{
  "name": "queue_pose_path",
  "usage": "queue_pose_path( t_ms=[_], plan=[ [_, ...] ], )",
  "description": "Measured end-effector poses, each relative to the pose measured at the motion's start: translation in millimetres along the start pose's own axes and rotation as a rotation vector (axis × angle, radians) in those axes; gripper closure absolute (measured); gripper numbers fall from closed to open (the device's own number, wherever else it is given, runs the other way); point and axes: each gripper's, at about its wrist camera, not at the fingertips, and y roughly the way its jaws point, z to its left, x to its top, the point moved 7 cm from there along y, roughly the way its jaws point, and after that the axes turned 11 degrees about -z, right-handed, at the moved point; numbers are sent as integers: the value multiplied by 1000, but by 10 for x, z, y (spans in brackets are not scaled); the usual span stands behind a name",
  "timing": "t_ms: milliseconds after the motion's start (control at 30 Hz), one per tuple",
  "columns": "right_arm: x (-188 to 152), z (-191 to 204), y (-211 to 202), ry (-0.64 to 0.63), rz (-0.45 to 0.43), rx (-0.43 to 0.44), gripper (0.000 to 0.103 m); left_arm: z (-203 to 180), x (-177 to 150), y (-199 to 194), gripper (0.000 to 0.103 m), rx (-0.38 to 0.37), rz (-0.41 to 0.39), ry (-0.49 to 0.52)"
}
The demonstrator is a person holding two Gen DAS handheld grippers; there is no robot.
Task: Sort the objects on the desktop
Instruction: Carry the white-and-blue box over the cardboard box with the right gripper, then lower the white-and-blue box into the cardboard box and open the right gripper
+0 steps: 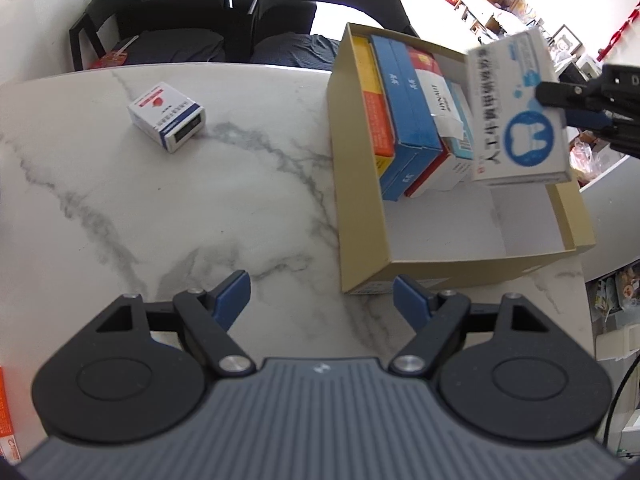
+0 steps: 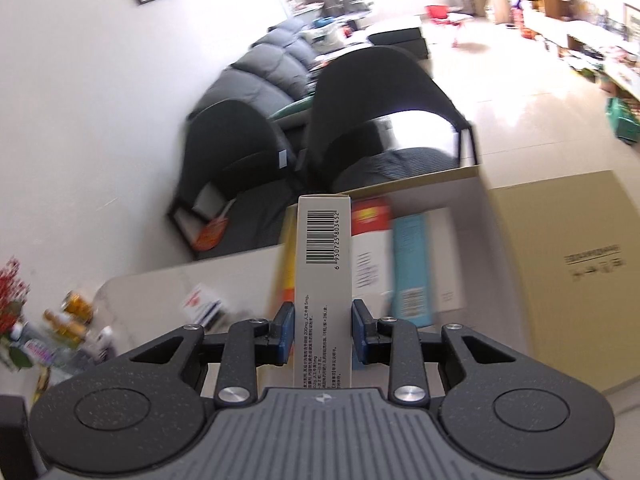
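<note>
My right gripper (image 2: 323, 320) is shut on a white medicine box (image 2: 323, 260) with a barcode on its narrow side. Seen from the left wrist view, this medicine box (image 1: 516, 120) bears a blue tooth logo and hangs over the right part of an open tan cardboard box (image 1: 356, 200), with the right gripper (image 1: 560, 100) on its right edge. Several medicine boxes (image 1: 404, 100) stand packed in the cardboard box's far left part. A small white and blue box (image 1: 166, 116) lies on the marble table (image 1: 160, 220). My left gripper (image 1: 320, 284) is open above the table, nothing between its fingers.
Two dark chairs (image 1: 160, 20) stand behind the table's far edge. The cardboard box's near right part shows bare white floor (image 1: 460, 220). Bottles and flowers (image 2: 76, 320) sit low at the left of the right wrist view. An orange item (image 1: 4, 412) shows at the left edge.
</note>
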Motion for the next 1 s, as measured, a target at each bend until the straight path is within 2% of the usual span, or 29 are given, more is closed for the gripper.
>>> queue_pose_path(
  t_ms=[167, 333, 633, 1000],
  plan=[
    [122, -424, 135, -94, -20, -159, 71, -90, 29, 51, 21, -5, 7, 13],
    [115, -639, 449, -155, 8, -244, 71, -140, 67, 72, 21, -3, 10, 17],
    [30, -718, 939, -223, 73, -301, 71, -99, 101, 102, 20, 21, 18, -1],
    [13, -742, 1505, -293, 141, -317, 71, -61, 69, 137, 19, 27, 23, -34]
  ],
)
